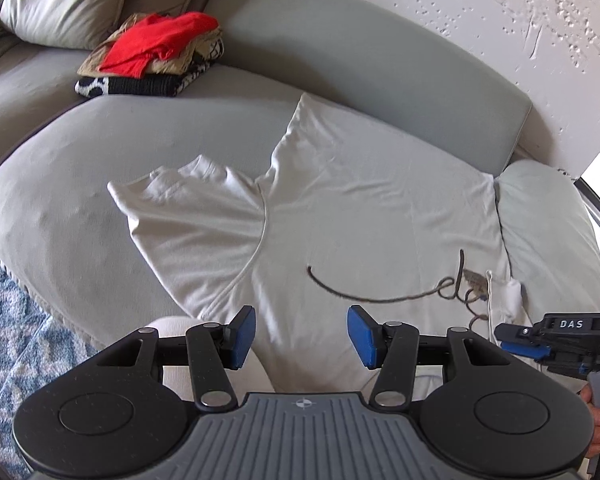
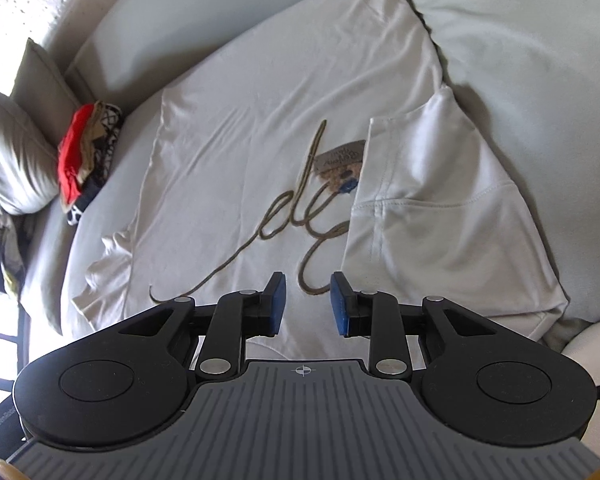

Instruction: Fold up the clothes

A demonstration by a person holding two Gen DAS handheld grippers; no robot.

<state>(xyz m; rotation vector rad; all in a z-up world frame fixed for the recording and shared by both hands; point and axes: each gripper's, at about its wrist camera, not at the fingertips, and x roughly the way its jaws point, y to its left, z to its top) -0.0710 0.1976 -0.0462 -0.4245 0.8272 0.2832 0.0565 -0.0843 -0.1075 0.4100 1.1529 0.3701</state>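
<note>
A pale grey sofa (image 1: 80,216) sits against a textured white wall (image 1: 480,20), a patterned blue rug (image 1: 16,320) below to my left. Ahead of both my grippers the white T-shirt (image 2: 240,128) lies spread on the cushion, one sleeve folded inward. Far ahead-left sits a pile of clothes (image 1: 156,56). My left gripper (image 1: 302,336) and right gripper (image 2: 308,304) hover above the shirt, fingers apart, empty.

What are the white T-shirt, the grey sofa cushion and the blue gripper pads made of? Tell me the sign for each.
White T-shirt with brown script print: thin, matte knit, probably cotton jersey; it lies in soft wrinkles, with stitched hems. Grey sofa cushion: matte upholstery fabric over padding; it bulges smoothly and dents slightly. Blue gripper pads: look like rubber or soft plastic, with a dull surface; the pictures cannot settle which.
</note>
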